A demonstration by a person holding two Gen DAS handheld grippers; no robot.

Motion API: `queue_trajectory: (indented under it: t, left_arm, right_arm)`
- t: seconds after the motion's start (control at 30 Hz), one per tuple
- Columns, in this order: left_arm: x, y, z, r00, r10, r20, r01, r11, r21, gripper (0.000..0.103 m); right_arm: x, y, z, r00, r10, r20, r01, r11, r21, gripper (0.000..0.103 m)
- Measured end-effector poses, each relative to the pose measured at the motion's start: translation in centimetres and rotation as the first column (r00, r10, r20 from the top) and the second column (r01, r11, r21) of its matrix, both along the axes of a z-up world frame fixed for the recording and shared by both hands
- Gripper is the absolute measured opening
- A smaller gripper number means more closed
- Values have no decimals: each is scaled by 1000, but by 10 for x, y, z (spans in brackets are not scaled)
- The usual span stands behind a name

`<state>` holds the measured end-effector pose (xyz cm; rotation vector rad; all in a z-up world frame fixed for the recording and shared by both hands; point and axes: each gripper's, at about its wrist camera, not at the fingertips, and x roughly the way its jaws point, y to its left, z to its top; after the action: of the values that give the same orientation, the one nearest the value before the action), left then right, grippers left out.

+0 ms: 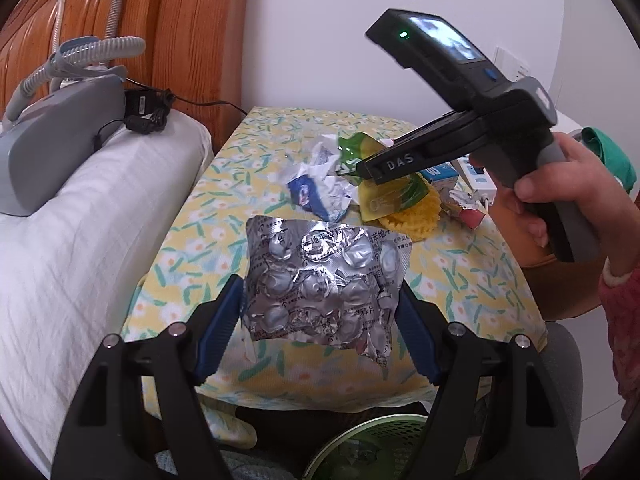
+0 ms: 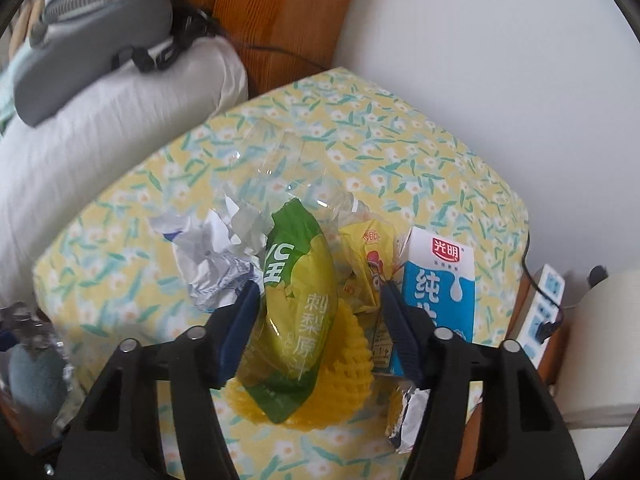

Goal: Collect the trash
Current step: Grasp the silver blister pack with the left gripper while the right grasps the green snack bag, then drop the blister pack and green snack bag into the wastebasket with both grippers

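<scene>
Left gripper (image 1: 320, 312) clamped on foil blister sheet (image 1: 324, 280), lifted near the table edge over green bin (image 1: 372, 444) for dropping | right gripper (image 2: 318, 320) apart around green pouch (image 2: 296, 320), far-right pile, ready to pinch

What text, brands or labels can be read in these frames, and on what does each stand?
"DAS": on a finger of the right hand-held gripper, left wrist view.
"光明" and "纯": on the milk carton.
"刺梨原": on the green wrapper, which also shows partial letters like "C".
"释片": on the blister pack, held in the left hand-held gripper; its other print is too creased to read.
Yellow packet: print too small to read.
</scene>
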<state>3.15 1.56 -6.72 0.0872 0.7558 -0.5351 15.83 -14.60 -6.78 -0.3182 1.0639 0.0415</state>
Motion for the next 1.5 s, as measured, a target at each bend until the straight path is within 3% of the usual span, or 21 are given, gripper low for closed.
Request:
queue_trajectory:
  t: [0.07, 0.3, 0.53, 0.7, 0.83, 0.97, 1.13, 1.23, 1.37, 1.43, 1.5]
  left_arm:
    - [-2, 1, 0, 1000, 7, 4, -7, 1000, 7, 71]
    - [-6, 7, 1, 1000, 21, -7, -21, 1000, -11, 71]
    - [-9, 8, 3, 1000, 29, -9, -29, 1000, -10, 71]
    - [-18, 6, 6, 1000, 15, -4, -15, 1000, -4, 71]
    - [-34, 7, 5, 1000, -3, -18, 3, 1000, 1, 71]
    - [-58, 11, -1, 999, -17, -39, 17, 1000, 19, 71]
    - [-89, 17, -12, 996, -37, -84, 40, 999, 31, 71]
    - [-102, 18, -20, 993, -44, -106, 50, 997, 52, 71]
    - [-111, 20, -28, 992, -33, -124, 42, 996, 75, 71]
    - [-115, 21, -31, 991, -25, -131, 37, 996, 85, 71]
    - [-117, 23, -33, 990, -21, -139, 34, 995, 91, 71]
  right_arm:
    - [2, 2, -2, 1000, 4, -17, -4, 1000, -6, 37]
    - [2, 5, 0, 1000, 5, -27, -5, 1000, 12, 37]
    - [-17, -5, 34, 998, -36, 58, 32, 996, 82, 37]
    - [-70, -1, 60, 993, -33, 115, 15, 988, 156, 37]
    - [-118, -5, 61, 994, -16, 106, -4, 984, 180, 37]
    - [-175, -5, 39, 999, 9, 33, -16, 974, 227, 37]
    - [-230, 7, -30, 993, 25, -116, 5, 968, 250, 37]
    - [-242, 16, -73, 980, 26, -198, 29, 963, 268, 37]
    - [-247, 27, -149, 936, 24, -350, 85, 953, 291, 37]
    - [-246, 29, -163, 924, 24, -383, 97, 951, 293, 38]
    - [-246, 29, -169, 916, 9, -400, 115, 952, 284, 52]
